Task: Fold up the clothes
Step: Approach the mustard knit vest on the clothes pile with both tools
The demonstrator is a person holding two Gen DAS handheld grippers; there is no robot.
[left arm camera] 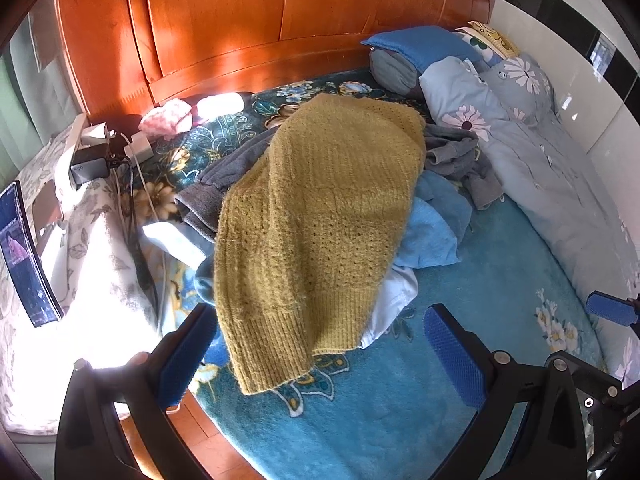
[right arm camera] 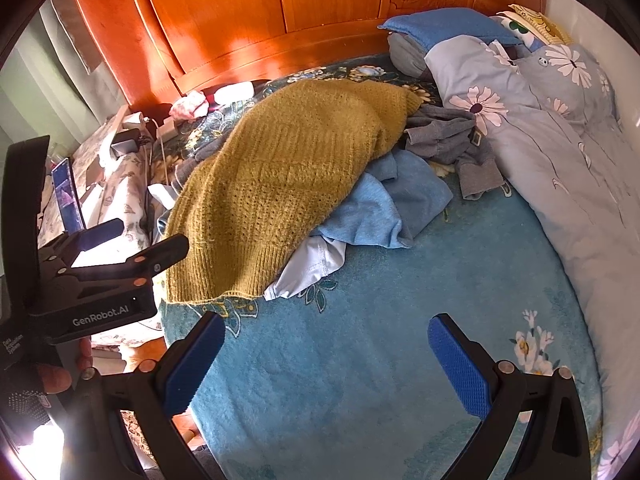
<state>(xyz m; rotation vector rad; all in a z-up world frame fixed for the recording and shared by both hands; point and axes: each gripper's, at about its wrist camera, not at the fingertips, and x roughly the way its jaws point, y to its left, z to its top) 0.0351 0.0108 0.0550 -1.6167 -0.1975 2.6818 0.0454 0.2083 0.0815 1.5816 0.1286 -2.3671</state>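
A mustard-yellow knit sweater [left arm camera: 320,216] lies on top of a heap of clothes on the bed; it also shows in the right wrist view [right arm camera: 280,184]. Under it lie a light blue garment [right arm camera: 372,208], a grey garment [right arm camera: 448,140] and a pale white-blue piece [right arm camera: 312,264]. My left gripper [left arm camera: 320,356] is open and empty, its jaws wide apart just in front of the sweater's ribbed hem. My right gripper [right arm camera: 324,364] is open and empty over the blue blanket [right arm camera: 400,320], short of the heap. The left gripper's body [right arm camera: 100,276] shows at the left of the right wrist view.
An orange wooden headboard [left arm camera: 260,20] stands behind. A flowered grey-blue quilt [left arm camera: 540,152] and pillows [left arm camera: 420,48] line the right side. Chargers and cables [left arm camera: 112,148] and a phone [left arm camera: 28,256] lie at the left bed edge.
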